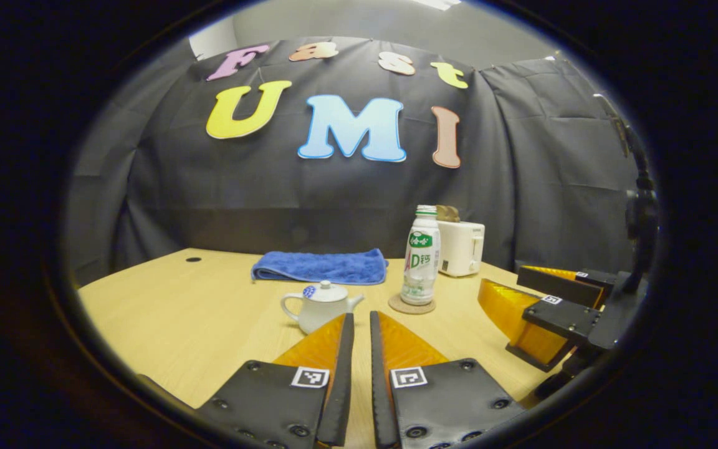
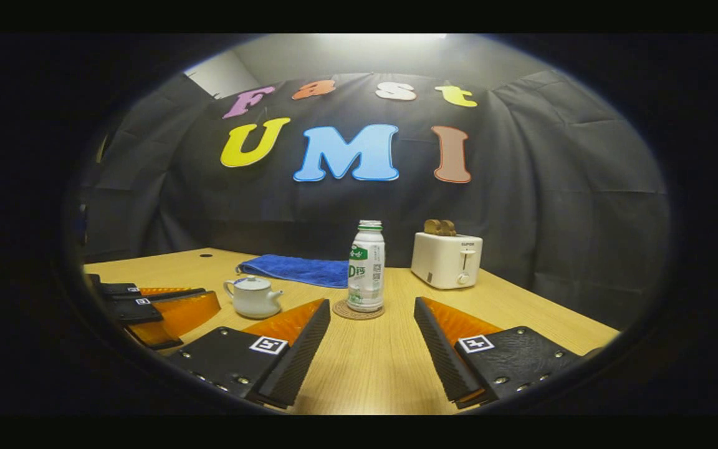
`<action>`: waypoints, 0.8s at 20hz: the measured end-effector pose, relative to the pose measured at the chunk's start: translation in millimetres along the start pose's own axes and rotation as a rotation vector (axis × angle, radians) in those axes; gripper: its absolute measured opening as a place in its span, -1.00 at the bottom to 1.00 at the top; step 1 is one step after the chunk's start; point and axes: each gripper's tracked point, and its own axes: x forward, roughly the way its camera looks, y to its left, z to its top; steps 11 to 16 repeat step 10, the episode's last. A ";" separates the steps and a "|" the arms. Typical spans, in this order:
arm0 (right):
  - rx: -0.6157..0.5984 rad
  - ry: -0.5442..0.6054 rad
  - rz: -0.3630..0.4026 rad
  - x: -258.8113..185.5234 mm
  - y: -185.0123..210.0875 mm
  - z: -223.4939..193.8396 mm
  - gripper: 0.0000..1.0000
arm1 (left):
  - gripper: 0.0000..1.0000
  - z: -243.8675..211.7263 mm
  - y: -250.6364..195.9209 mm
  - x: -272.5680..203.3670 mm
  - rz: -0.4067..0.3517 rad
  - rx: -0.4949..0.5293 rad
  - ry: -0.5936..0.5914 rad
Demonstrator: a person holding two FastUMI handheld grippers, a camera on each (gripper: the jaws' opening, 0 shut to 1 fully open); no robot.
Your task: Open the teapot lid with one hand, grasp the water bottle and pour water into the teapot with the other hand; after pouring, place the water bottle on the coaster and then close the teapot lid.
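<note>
We see the water bottle [image 2: 366, 266] upright on its coaster [image 2: 358, 310], dead ahead of our right gripper's [image 2: 371, 321] wide jaws, our left gripper's [image 1: 359, 324] nearly closed before the lidded teapot [image 1: 320, 305].

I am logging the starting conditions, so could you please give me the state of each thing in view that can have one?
Teapot: lid on, upright on the table.
Water bottle: capped, upright on the coaster.
Blue towel: folded, flat on the table.
Toaster: bread standing out of its slot.
Left tool: fingers nearly together, holding nothing.
Right tool: open, holding nothing.
</note>
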 end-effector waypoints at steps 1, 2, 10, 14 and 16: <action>0.004 0.003 0.003 1.2 0.9 -0.7 0.69 | -0.55 0.8 -0.2 0.0 0.004 0.006 0.005; 0.005 0.004 0.005 2.4 1.8 -2.6 0.68 | -0.54 0.5 0.9 1.3 0.009 0.013 0.002; 0.026 0.011 0.003 2.0 1.3 -9.3 0.39 | -0.57 5.4 5.1 -1.7 0.042 0.013 -0.025; 0.026 0.011 0.003 2.0 1.3 -9.3 0.39 | -0.57 5.4 5.1 -1.7 0.042 0.013 -0.025; 0.026 0.011 0.003 2.0 1.3 -9.3 0.39 | -0.57 5.4 5.1 -1.7 0.042 0.013 -0.025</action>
